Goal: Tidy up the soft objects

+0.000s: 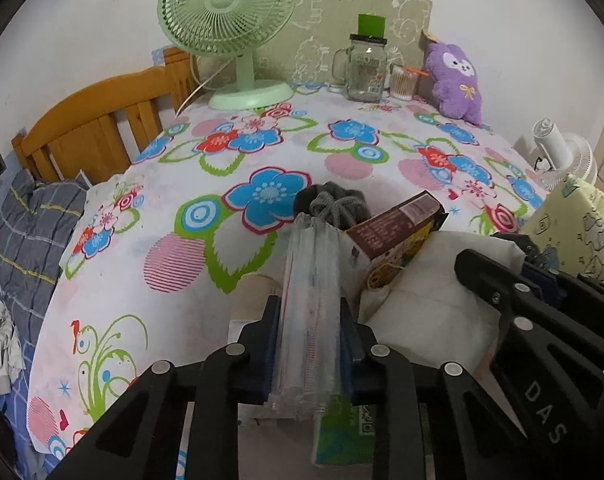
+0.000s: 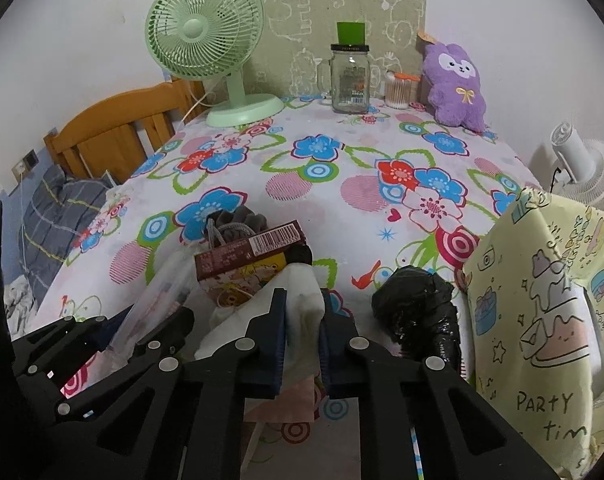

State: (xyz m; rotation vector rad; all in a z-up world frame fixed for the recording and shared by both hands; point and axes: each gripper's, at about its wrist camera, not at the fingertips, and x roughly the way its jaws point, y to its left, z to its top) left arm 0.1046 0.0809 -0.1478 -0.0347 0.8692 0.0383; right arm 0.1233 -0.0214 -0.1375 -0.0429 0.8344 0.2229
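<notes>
My left gripper is shut on a bunched strip of clear plastic that runs forward to a grey knitted item. Right of the strip, a brown carton with cartoon print leans on a soft white fabric piece. My right gripper is shut on an upturned fold of that white fabric, just below the carton. The grey knit lies behind the carton. Whether the clear plastic and the white fabric belong to one bag I cannot tell.
A floral cloth covers the table. At the back stand a green fan, a glass jar and a purple plush. A black plastic bundle and a yellow printed bag sit at the right. A wooden headboard is left.
</notes>
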